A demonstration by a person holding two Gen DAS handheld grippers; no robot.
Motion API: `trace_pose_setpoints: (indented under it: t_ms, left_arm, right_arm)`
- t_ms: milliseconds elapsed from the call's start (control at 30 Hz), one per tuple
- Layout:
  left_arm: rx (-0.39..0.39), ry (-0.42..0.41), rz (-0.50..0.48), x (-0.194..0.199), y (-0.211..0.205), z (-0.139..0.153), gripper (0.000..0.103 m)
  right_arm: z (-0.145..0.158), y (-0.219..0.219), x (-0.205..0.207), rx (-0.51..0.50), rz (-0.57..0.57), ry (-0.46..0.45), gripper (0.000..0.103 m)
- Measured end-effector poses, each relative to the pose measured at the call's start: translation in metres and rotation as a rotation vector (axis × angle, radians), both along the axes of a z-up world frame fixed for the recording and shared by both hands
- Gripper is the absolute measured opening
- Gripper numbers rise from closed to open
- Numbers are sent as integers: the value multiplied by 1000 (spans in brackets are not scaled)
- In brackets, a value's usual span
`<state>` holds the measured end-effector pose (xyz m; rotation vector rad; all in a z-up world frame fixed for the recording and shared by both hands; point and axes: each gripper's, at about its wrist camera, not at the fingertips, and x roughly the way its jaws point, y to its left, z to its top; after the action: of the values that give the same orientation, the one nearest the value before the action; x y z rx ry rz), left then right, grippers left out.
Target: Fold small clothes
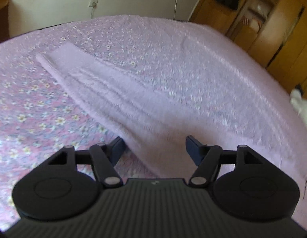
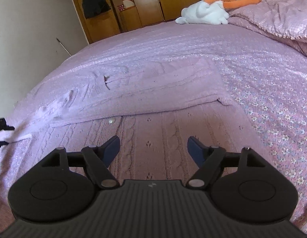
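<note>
Spread across the whole bed is a pink bedspread [image 2: 282, 119] printed with small flowers, and on it a pale pink cable-knit sweater [image 2: 153, 130] is laid flat. The right gripper [image 2: 153, 148] is seen just above the knit, its jaws held well apart with nothing clamped between them; only the cable pattern shows in the gap. A sleeve [image 2: 159, 85] is folded across the sweater's body just beyond the fingertips. The left gripper [image 1: 154, 148] is likewise spread apart, nothing pressed by its pads, with the sweater's edge lying between and ahead of them. Farther off, a white and orange plush toy [image 2: 205, 12] is seen near the pillow end, and wooden wardrobes [image 2: 145, 2] are ranged along the wall.
</note>
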<state>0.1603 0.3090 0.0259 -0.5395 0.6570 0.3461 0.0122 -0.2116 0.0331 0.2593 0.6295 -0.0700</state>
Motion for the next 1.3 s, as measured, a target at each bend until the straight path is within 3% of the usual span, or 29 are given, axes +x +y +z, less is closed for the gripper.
trace_pose_setpoints:
  t_ms: [200, 267, 333, 433, 667, 1067, 1200, 1300]
  left_arm:
    - [-10, -39, 32, 15, 9, -5, 68]
    - [-6, -62, 36, 18, 10, -7, 60]
    - [-27, -57, 21, 21, 16, -12, 10]
    - [-120, -96, 10, 14, 30, -16, 10]
    - [-83, -187, -63, -5, 12, 19, 9]
    - [-5, -399, -346, -16, -116, 104, 10]
    - [-33, -415, -454, -15, -162, 106, 10]
    - [-3, -392, -514, -15, -198, 97, 10]
  right_arm:
    - [0, 0, 4, -12, -17, -10, 83]
    - [0, -2, 4, -9, -23, -10, 83]
    - [0, -3, 4, -6, -26, -14, 83]
    - [0, -4, 3, -17, -33, -28, 85]
    - [-1, -11, 1, 24, -32, -29, 86]
    - [0, -19, -9, 51, -5, -43, 87]
    - [0, -28, -14, 74, -25, -44, 87]
    - [-2, -34, -16, 82, -37, -40, 87]
